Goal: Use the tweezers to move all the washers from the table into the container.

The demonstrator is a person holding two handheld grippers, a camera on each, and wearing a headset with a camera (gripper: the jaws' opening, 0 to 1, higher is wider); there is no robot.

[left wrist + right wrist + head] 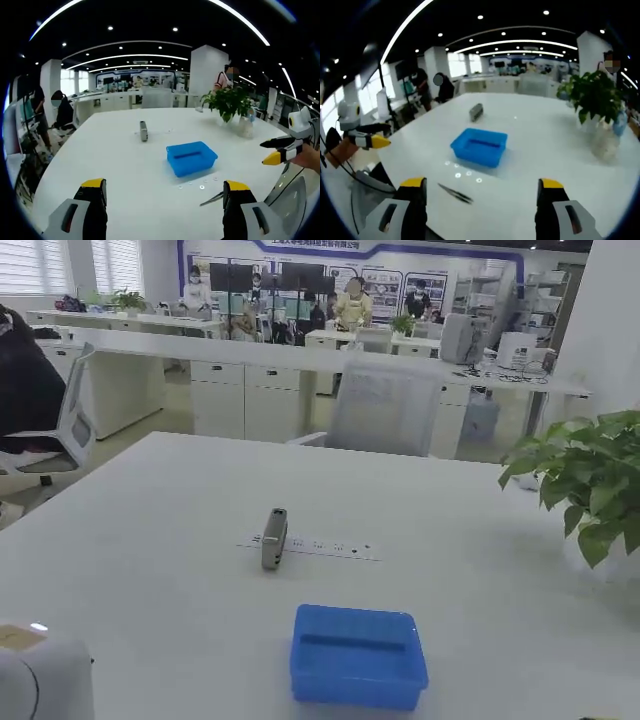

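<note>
A wide white tabletop (150, 540) takes the lower half of the head view, with a leafy plant (590, 480) at its right edge. Behind its far edge, at centre, stands a grey mesh chair (385, 405); another chair (65, 435) sits at the left edge. A row of white desks (250, 365) crosses the middle. Windows (30, 265) with blinds are at upper left. The back wall (400, 255) carries what may be blue-framed boards. In the left gripper view a white pillar (210, 70) rises right of centre under curved ceiling lights (125, 54).
</note>
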